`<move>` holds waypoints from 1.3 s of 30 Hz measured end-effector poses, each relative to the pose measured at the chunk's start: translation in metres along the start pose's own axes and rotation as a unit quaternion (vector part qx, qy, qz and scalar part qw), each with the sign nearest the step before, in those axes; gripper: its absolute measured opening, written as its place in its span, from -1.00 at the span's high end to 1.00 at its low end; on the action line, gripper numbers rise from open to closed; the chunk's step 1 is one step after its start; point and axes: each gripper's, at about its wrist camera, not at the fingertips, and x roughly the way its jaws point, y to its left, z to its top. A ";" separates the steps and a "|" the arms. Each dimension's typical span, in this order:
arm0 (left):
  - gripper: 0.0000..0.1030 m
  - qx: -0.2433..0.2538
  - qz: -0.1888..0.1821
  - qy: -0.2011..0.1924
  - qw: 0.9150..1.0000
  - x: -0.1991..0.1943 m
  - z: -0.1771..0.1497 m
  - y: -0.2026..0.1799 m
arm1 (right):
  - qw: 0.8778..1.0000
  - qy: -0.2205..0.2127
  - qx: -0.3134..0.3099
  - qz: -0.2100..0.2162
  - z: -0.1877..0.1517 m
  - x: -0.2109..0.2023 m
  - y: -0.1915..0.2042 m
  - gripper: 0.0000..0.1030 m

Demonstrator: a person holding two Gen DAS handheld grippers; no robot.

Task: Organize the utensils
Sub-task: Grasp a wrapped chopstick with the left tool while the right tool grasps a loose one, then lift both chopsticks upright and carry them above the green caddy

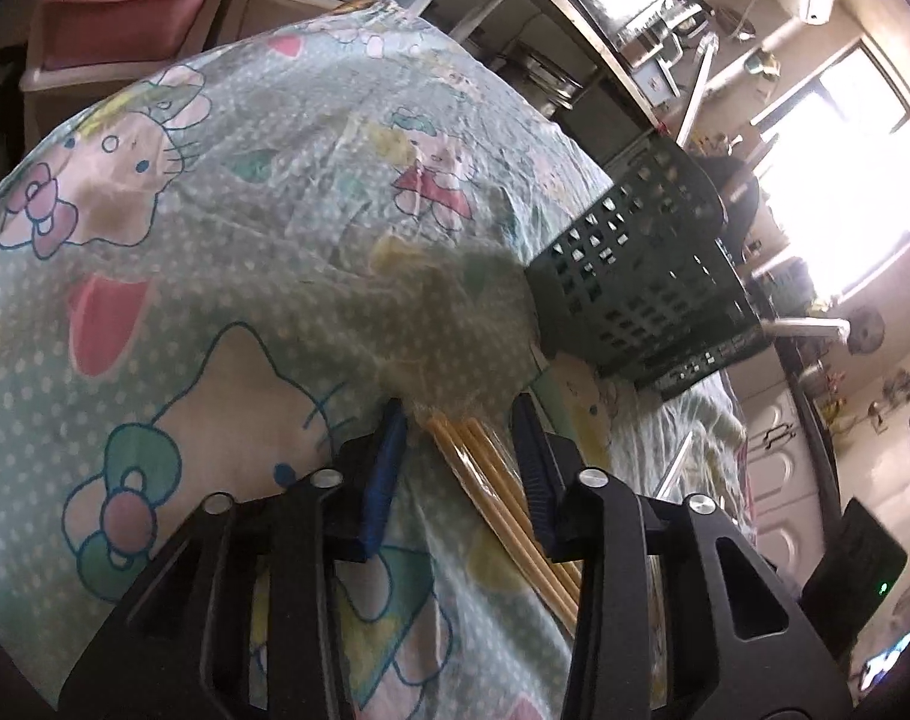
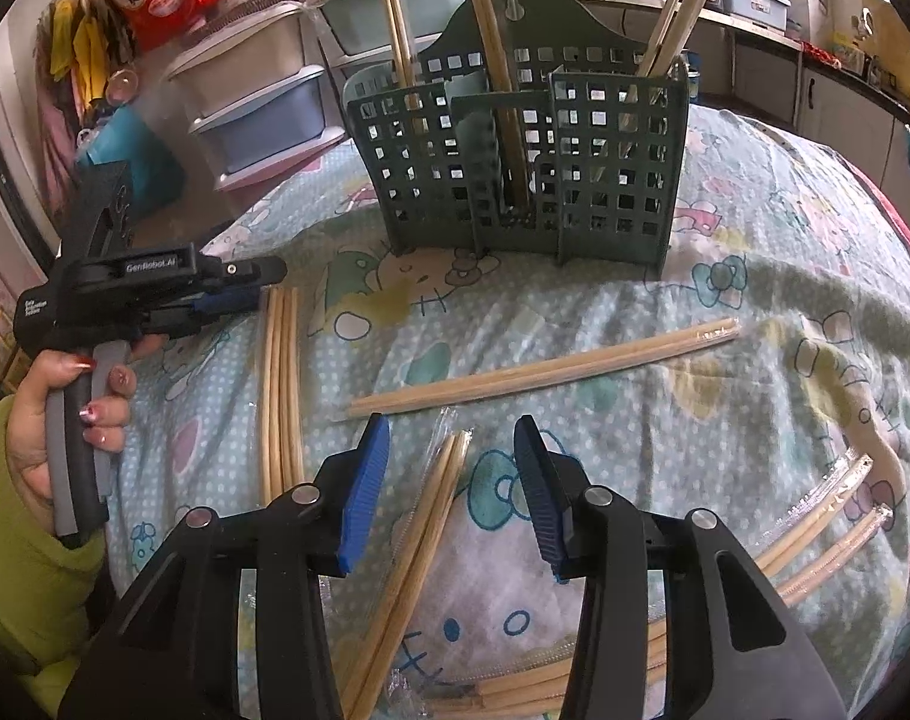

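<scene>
On the cartoon-print cloth (image 2: 724, 210) stands one green perforated caddy (image 2: 514, 138) of three compartments, upright; task judged part done, less than half

Stowed: one pair of chopsticks upright in the left compartment (image 2: 398, 36); one pair in the middle (image 2: 490, 48); the right compartment (image 2: 676, 24) holds at least one wrapped pair, possibly two; exact count not clear

Outstanding, all flat on the cloth: one bundle (image 1: 484, 468) of what appear to be four sticks, well to the left of the caddy; one single pair (image 2: 544, 369) lying crosswise in front of it; one wrapped pair (image 2: 425, 516) nearer the camera; two wrapped pairs (image 2: 826, 516) at the lower right; a further heap (image 2: 514, 690) at the bottom edge, partly hidden, not countable

Left gripper (image 1: 457, 414): held in a person's hand (image 2: 47, 420); jaws straddle the bundle's end; the sticks lie against one pad with a gap showing at the other; not yet clamped, nothing lifted

Right gripper (image 2: 452, 423): jaws apart, empty; it hangs above the near wrapped pair, which passes below the left pad; no contact visible

Judgement: the bundle is the next item for the caddy
</scene>
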 end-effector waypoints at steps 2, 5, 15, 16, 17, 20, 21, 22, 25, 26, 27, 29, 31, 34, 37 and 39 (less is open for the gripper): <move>0.60 -0.009 -0.003 -0.002 1.000 0.000 0.001 0.004 | 1.000 0.007 0.001 0.002 -0.001 0.003 0.000 0.22; 0.72 -0.020 -0.007 -0.003 1.000 0.000 0.003 0.008 | 1.000 0.017 0.005 0.005 -0.001 0.008 0.000 0.24; 0.99 0.000 -0.010 -0.038 0.999 -0.017 0.006 0.001 | 0.999 0.045 0.001 -0.017 -0.001 0.022 0.002 0.39; 0.99 0.005 -0.009 -0.043 0.999 -0.019 0.006 -0.001 | 0.999 0.046 -0.004 -0.022 -0.001 0.024 0.005 0.41; 0.99 0.010 -0.008 -0.047 0.999 -0.022 0.006 -0.004 | 0.998 0.047 -0.011 -0.027 -0.001 0.025 0.007 0.42; 0.99 0.027 -0.008 -0.061 0.998 -0.030 0.008 -0.014 | 0.998 0.046 -0.019 -0.035 0.001 0.029 0.012 0.61; 0.99 0.031 -0.007 -0.064 0.997 -0.032 0.008 -0.017 | 0.998 0.044 -0.018 -0.034 0.001 0.029 0.012 0.69; 0.99 0.038 -0.008 -0.069 0.997 -0.035 0.009 -0.022 | 0.998 0.043 -0.013 -0.032 0.001 0.029 0.011 0.75; 0.99 0.051 -0.014 -0.076 0.996 -0.043 0.011 -0.032 | 0.999 0.037 0.009 -0.014 0.000 0.025 0.004 0.81; 0.99 0.054 -0.017 -0.079 0.995 -0.045 0.012 -0.036 | 0.999 0.035 0.016 -0.007 0.000 0.024 0.002 0.82; 0.99 0.059 -0.019 -0.081 0.995 -0.047 0.013 -0.039 | 0.999 0.033 0.021 -0.002 0.000 0.021 0.000 0.83; 0.99 0.069 -0.025 -0.087 0.994 -0.052 0.016 -0.049 | 0.999 0.026 0.034 0.011 -0.001 0.014 -0.003 0.84; 0.99 0.081 -0.030 -0.090 0.992 -0.055 0.018 -0.059 | 0.999 0.018 0.040 0.021 0.000 0.006 -0.008 0.85; 0.99 0.098 -0.047 -0.091 0.990 -0.060 0.019 -0.074 | 0.998 -0.002 0.045 0.035 0.003 -0.008 -0.009 0.86; 0.99 0.113 -0.055 -0.096 0.987 -0.064 0.019 -0.086 | 0.998 -0.025 0.043 0.044 0.009 -0.022 -0.006 0.87; 0.99 0.121 -0.060 -0.098 0.986 -0.066 0.020 -0.093 | 0.997 -0.042 0.042 0.046 0.015 -0.033 -0.005 0.88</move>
